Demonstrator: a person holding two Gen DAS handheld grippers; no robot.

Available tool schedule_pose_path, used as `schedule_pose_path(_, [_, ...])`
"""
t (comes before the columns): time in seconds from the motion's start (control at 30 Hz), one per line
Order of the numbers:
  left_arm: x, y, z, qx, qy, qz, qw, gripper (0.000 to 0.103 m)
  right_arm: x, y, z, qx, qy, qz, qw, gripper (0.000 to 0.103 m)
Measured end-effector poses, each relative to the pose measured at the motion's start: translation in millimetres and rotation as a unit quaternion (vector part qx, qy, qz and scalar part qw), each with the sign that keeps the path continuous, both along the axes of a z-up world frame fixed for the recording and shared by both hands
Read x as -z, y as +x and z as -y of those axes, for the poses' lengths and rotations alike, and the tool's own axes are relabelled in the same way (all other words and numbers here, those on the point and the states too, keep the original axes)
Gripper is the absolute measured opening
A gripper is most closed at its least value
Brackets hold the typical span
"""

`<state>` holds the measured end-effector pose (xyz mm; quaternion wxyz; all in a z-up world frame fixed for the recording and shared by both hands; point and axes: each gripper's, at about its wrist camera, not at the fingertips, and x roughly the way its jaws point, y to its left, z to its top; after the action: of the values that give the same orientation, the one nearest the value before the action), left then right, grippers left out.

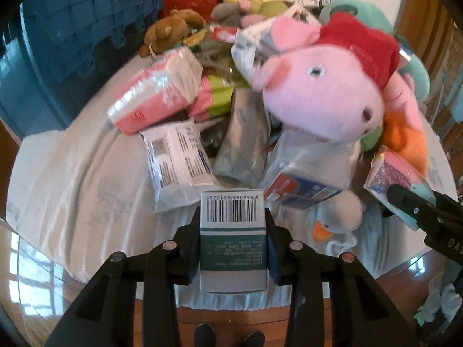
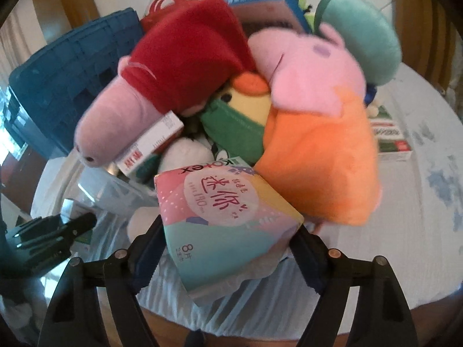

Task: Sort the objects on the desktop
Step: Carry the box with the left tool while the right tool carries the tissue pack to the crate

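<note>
My left gripper (image 1: 233, 231) is shut on a small white-and-green box (image 1: 233, 206) with a barcode on its end, held just above the white cloth in front of the pile. In the right wrist view my right gripper (image 2: 228, 225) is shut on a pastel pink-and-teal soft pack (image 2: 220, 202) at the near edge of the pile. The same pack (image 1: 387, 173) shows at the right of the left wrist view, with the right gripper's black finger (image 1: 411, 202) against it. The left gripper's fingers (image 2: 72, 225) appear at the lower left of the right wrist view.
A pile of toys and packs covers the clothed table (image 1: 72, 179): a pink pig plush in red (image 1: 327, 86), an orange-dressed pig plush (image 2: 318, 159), pink tissue packs (image 1: 156, 92), a white goose plush (image 1: 338, 214). A blue crate (image 1: 72, 43) stands at the left. A green-and-white box (image 2: 390, 136) lies at the right.
</note>
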<state>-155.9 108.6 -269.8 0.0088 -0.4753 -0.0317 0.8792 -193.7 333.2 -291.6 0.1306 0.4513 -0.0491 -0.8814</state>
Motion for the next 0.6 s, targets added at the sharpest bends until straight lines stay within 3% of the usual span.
schedule_pose_path(0.3, [-40.7, 6.1, 15.7, 0.008, 0.009, -0.037, 0.9992, 0.036, -58.5, 11.4, 1.0, 0.001, 0.005, -0.041, 0.999, 0.081])
schedule_pose_path(0.6, [-84.2, 4.6, 59.6, 0.001, -0.002, -0.063, 0.9980, 0.036, -111.5, 29.2, 79.9, -0.013, 0.008, -0.082, 0.996, 0.081])
